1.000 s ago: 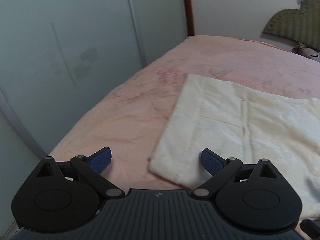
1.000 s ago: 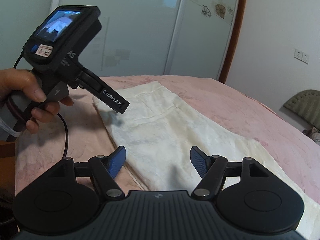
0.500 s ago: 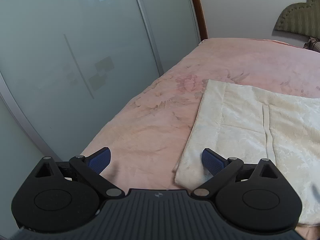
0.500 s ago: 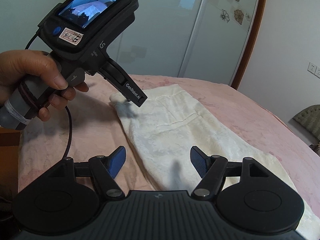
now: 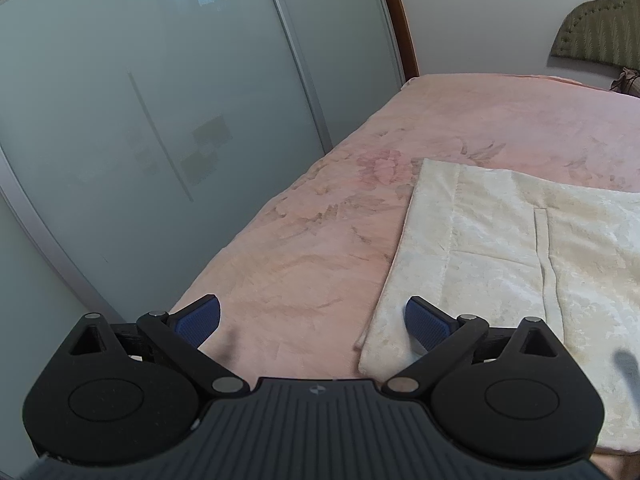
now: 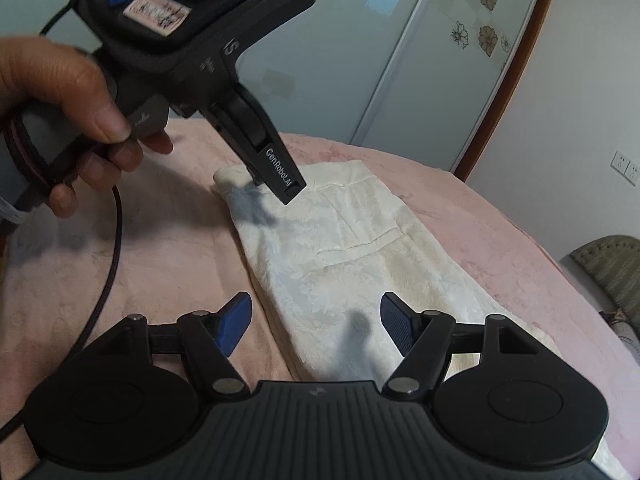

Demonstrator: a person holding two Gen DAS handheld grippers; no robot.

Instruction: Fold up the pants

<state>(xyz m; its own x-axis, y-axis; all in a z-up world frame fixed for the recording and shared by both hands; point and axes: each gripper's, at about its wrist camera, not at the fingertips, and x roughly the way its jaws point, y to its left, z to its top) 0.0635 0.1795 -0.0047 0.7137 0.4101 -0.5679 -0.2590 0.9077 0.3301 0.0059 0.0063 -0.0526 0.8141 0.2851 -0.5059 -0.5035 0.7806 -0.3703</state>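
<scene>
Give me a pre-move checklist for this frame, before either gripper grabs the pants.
1. Left gripper open: ok, blue pads spread wide, nothing between them.
2. Right gripper open: ok, empty.
3. Cream pants lying flat on the pink bedspread: ok, no large bunching visible.
4. Left gripper lined up on the waistband corner: cannot tell; only its right pad overlaps the cloth.
5. Left gripper touching the fabric: cannot tell; from the right wrist view it seems to hover above.
6. Cable clear of the pants: ok.

Both wrist views over pants (image 5: 520,248)
</scene>
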